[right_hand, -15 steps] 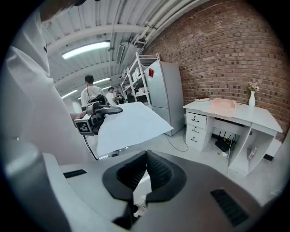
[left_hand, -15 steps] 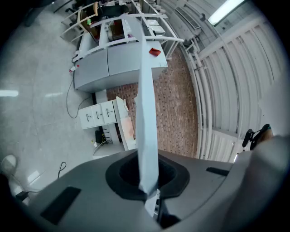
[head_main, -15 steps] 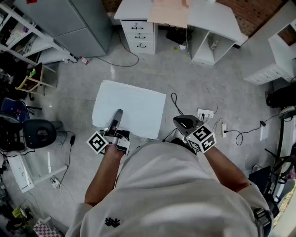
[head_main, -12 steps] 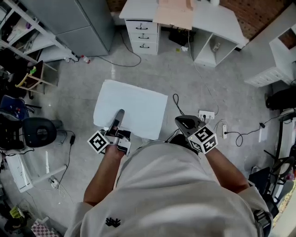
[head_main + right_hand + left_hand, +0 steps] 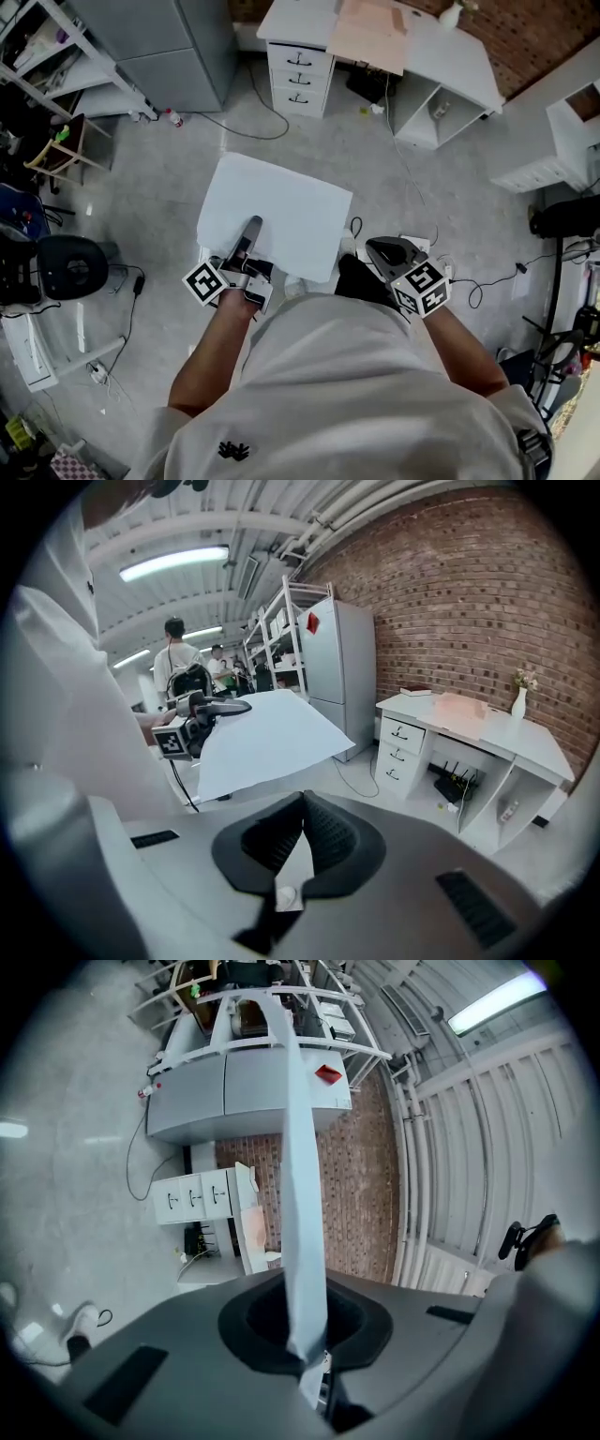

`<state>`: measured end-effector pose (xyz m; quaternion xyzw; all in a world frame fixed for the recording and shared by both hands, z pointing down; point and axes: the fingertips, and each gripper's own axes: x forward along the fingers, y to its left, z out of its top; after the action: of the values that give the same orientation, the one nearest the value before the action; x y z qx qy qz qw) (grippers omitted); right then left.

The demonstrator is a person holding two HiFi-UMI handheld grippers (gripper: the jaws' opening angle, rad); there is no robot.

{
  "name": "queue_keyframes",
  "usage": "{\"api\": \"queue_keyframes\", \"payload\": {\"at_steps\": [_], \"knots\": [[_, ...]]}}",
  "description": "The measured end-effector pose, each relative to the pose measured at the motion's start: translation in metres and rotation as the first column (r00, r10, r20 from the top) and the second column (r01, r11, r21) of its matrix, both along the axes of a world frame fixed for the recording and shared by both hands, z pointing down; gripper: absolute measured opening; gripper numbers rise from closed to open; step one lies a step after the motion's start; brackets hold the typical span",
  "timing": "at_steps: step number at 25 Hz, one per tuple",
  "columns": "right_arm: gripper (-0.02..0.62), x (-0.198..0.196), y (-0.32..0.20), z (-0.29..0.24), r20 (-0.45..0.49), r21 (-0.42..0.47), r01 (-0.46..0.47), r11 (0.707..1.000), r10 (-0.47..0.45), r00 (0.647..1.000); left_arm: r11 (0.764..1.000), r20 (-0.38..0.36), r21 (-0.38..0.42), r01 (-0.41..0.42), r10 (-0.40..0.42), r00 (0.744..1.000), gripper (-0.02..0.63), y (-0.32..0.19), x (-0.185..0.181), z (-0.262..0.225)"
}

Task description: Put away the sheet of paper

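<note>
The white sheet of paper hangs flat above the floor in the head view. My left gripper is shut on its near edge. The left gripper view shows the sheet edge-on as a pale strip running up from the closed jaws of the left gripper. My right gripper is to the right of the sheet and apart from it. In its own view the right gripper is shut on nothing, with the sheet and left gripper ahead at the left.
A white desk with a drawer unit stands ahead, a pinkish sheet lying on top. A grey cabinet is at the far left and a black stool at the left. Cables trail on the floor. People stand behind.
The person has stepped toward the desk. The sheet and the left gripper have moved forward with them, and the right gripper has shifted slightly right. Both grips are unchanged.
</note>
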<state>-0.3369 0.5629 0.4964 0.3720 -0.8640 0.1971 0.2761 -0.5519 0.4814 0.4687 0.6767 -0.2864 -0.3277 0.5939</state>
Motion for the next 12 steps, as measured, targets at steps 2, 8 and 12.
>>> {"api": "queue_keyframes", "payload": {"at_steps": [2,8,12], "knots": [[0.028,0.007,-0.018,-0.001,0.031,0.009,-0.005,1.0,0.005,1.0,1.0,-0.001,-0.002,-0.001,0.001,1.0,0.025,-0.016,0.011,0.001],[0.095,0.054,-0.092,-0.005,0.102,0.055,-0.025,0.998,0.019,0.995,1.0,0.015,0.004,-0.005,0.005,1.0,0.025,-0.087,0.065,-0.008],[0.094,0.12,-0.158,-0.016,0.126,0.073,-0.042,0.996,0.032,0.991,1.0,0.031,-0.012,-0.01,0.01,0.999,0.025,-0.151,0.133,-0.019]]}}
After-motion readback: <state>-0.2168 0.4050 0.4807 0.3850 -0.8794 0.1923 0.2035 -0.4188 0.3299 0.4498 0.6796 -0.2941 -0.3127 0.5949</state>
